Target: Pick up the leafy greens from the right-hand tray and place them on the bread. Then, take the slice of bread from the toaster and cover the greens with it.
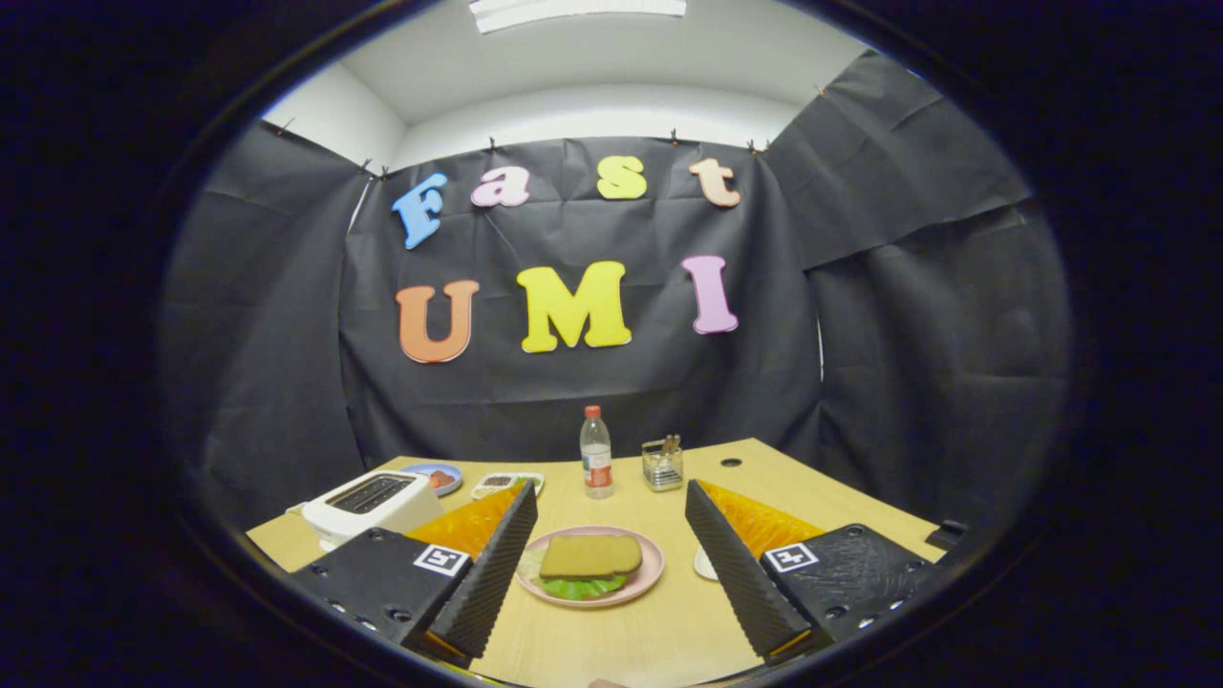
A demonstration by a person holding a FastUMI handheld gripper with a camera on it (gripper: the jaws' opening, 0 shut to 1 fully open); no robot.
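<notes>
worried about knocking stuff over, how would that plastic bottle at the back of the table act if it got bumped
The bottle stands tall and narrow on the table, so it would probably tip easily. It looks like thin clear plastic, likely light, and once down it may roll. The gripper is open well short of it, its fingers either side of the pink plate.

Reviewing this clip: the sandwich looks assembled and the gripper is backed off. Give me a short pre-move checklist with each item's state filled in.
1. Greens on the pink plate: ok, green leaf edges show under the bread.
2. Top slice of bread covering the greens: ok, it lies flat on them.
3. Gripper released: ok, fingers spread wide, nothing between them but the plate on the table beyond.
4. Toaster emptied: cannot tell for sure; its slots look dark.
5. Bottom slice under the greens: cannot tell, hidden.
6. Water bottle upright beyond the plate: ok.
</notes>
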